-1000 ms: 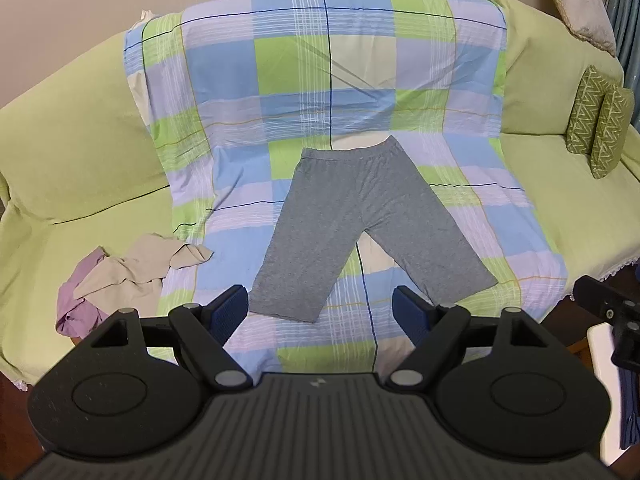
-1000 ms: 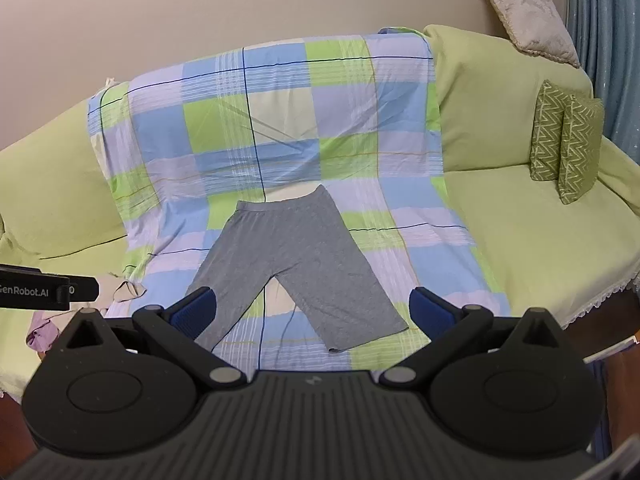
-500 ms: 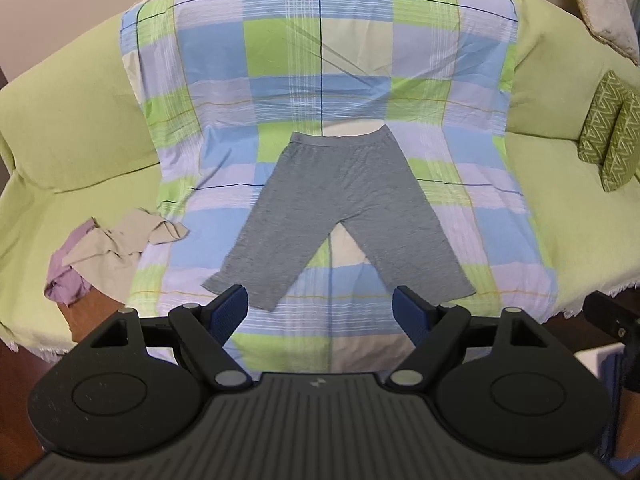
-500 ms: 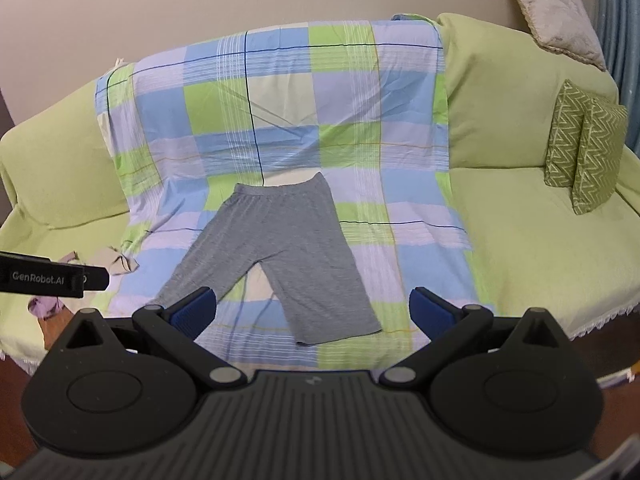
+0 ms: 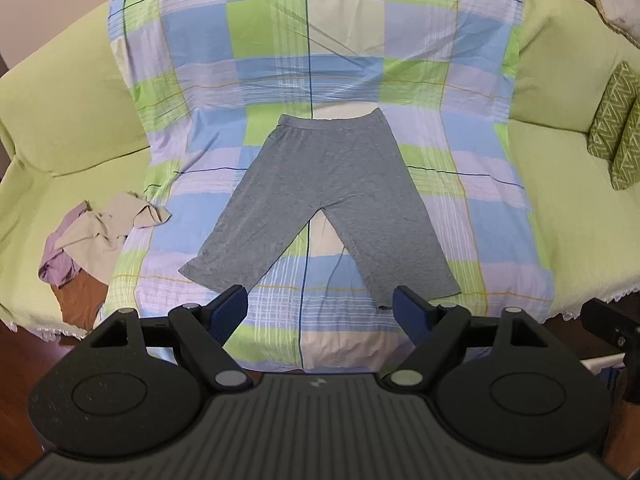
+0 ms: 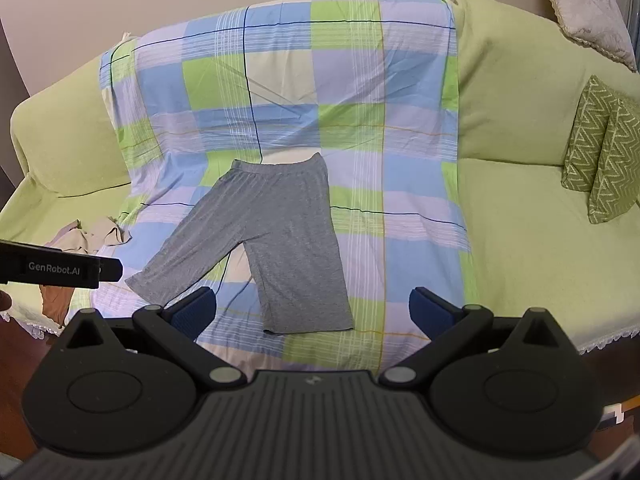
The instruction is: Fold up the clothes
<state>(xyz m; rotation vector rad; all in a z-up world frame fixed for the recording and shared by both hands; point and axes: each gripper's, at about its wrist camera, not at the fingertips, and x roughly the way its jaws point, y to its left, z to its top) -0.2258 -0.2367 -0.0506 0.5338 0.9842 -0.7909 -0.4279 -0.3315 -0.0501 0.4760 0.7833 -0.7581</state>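
Grey pants are laid out flat on the checkered sheet over the green sofa, waistband at 12 o'clock, the 2 legs splayed toward 7 and 5. Left gripper has its fingers spread wide with nothing in them, hanging just short of the hems. Right gripper is the same, wide apart and empty. Crumpled clothes sit at 9 o'clock, 2 patterned cushions at 3.

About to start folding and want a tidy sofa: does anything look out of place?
Yes: a crumpled heap of beige and purple clothes lies on the green sofa cover, left of the checked sheet. The grey pants lie flat.
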